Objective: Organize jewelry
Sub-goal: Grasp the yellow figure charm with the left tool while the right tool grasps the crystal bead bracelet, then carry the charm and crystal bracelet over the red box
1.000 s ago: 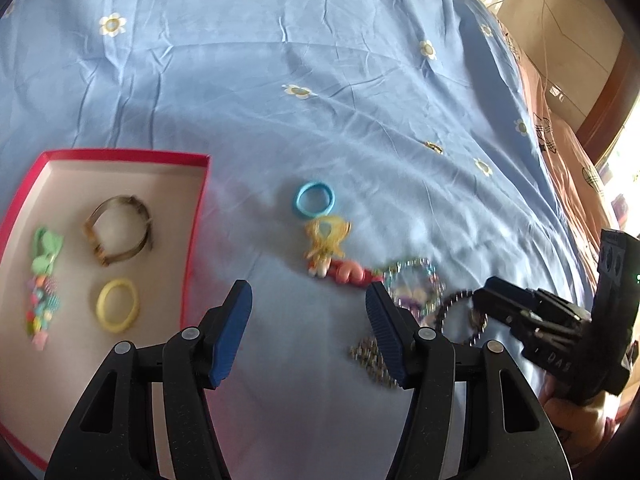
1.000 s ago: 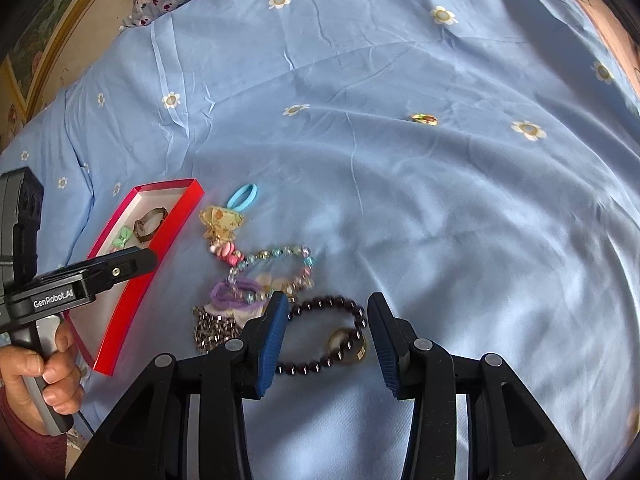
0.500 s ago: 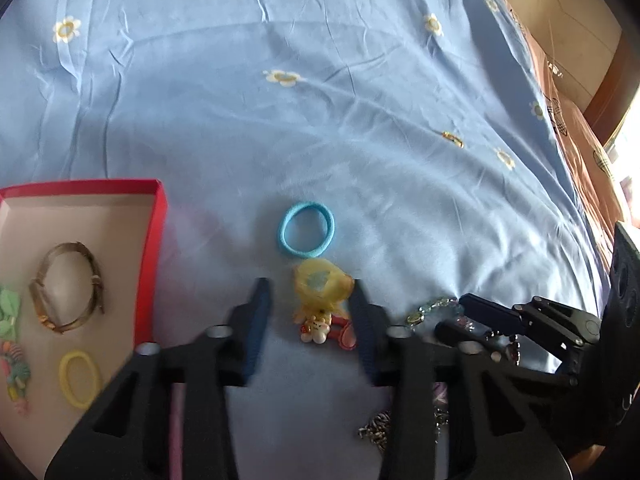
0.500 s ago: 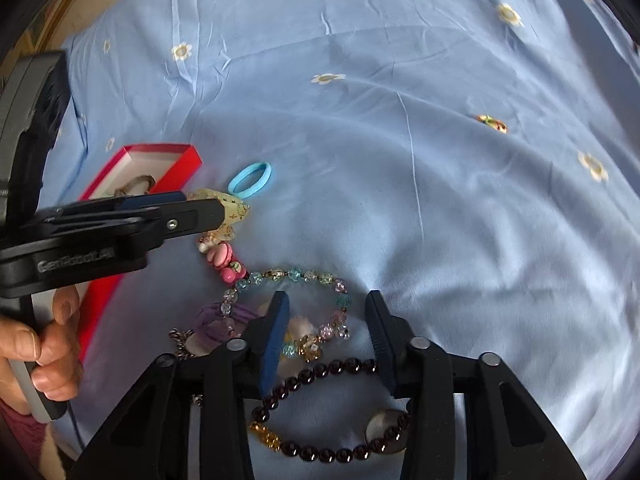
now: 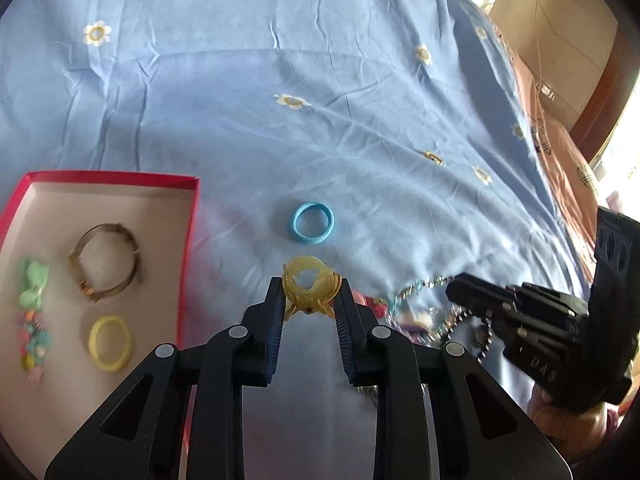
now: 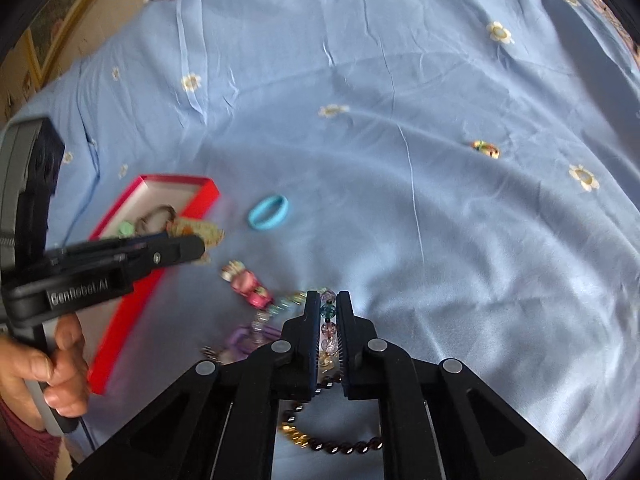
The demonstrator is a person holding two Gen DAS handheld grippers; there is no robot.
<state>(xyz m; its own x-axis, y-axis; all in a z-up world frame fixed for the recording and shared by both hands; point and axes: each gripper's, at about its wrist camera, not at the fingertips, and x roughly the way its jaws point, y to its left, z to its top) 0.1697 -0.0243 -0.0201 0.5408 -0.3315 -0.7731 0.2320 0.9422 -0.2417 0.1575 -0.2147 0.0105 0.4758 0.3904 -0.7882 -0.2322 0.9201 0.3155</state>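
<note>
I'm mid-pick with both tongs. My left gripper (image 5: pixel 311 294), at centre frame, pinches the yellow charm (image 5: pixel 308 284); my right gripper (image 6: pixel 329 316) is clamped on the bead bracelet (image 6: pixel 327 322). The red box (image 5: pixel 188 216) sits at left. Next, I judge, lift and carry each into it without snagging the tangled pile.

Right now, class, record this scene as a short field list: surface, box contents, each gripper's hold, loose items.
surface: blue flowered bedsheet
red box holds: metal bangle, yellow hair tie, green bead strand
left gripper: shut on yellow charm
right gripper: shut on crystal bead bracelet
loose on sheet: blue hair tie, dark bead bracelet
</note>
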